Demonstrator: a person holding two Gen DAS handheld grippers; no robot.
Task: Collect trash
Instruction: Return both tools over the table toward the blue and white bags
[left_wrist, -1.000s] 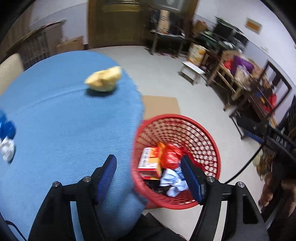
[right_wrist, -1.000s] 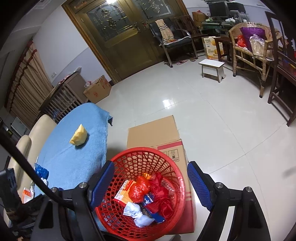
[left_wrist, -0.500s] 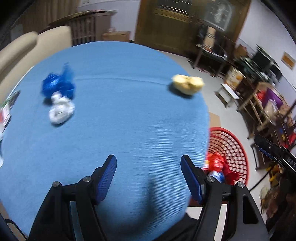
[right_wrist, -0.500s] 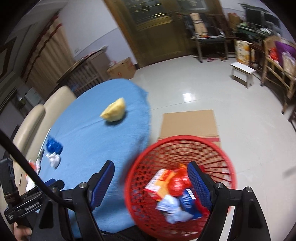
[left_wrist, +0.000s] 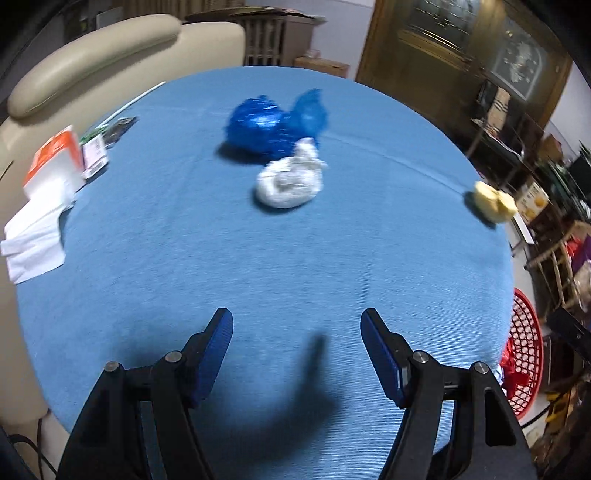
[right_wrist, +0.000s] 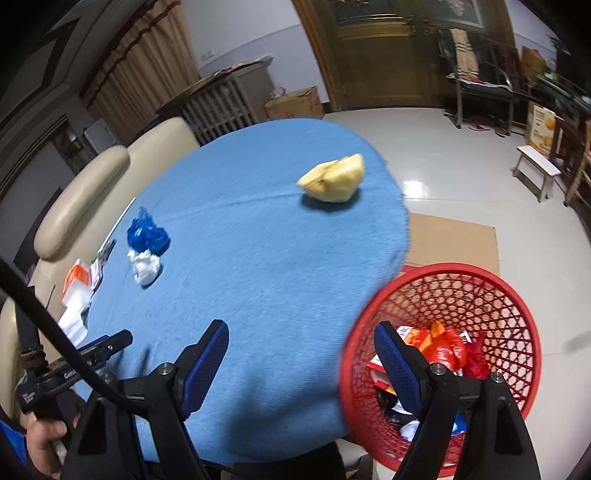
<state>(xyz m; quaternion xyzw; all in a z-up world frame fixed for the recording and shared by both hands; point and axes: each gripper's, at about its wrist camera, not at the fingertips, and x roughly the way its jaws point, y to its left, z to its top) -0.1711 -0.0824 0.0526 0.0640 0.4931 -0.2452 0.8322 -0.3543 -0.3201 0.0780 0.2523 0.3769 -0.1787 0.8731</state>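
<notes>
A blue crumpled bag (left_wrist: 271, 125) (right_wrist: 147, 234) and a white crumpled wad (left_wrist: 290, 181) (right_wrist: 146, 267) lie together on the round blue table (left_wrist: 295, 266) (right_wrist: 240, 258). A yellow crumpled wad (left_wrist: 493, 201) (right_wrist: 334, 179) lies near the table's far right edge. The red mesh basket (right_wrist: 443, 280) (left_wrist: 524, 339) with trash in it stands on the floor beside the table. My left gripper (left_wrist: 297, 326) is open and empty above the table's near part. My right gripper (right_wrist: 301, 334) is open and empty over the table edge next to the basket.
An orange-and-white box (left_wrist: 55, 162), small packets (left_wrist: 105, 142) and white paper (left_wrist: 35, 236) lie at the table's left edge. Beige chairs (left_wrist: 122, 40) stand behind. Flat cardboard (right_wrist: 454, 240) lies on the floor. A stool (right_wrist: 539, 173) and furniture stand at the right.
Both grippers have swung left from over the basket toward the table. The blue bag and white wad have come into the centre of the left wrist view. Both stay open.
</notes>
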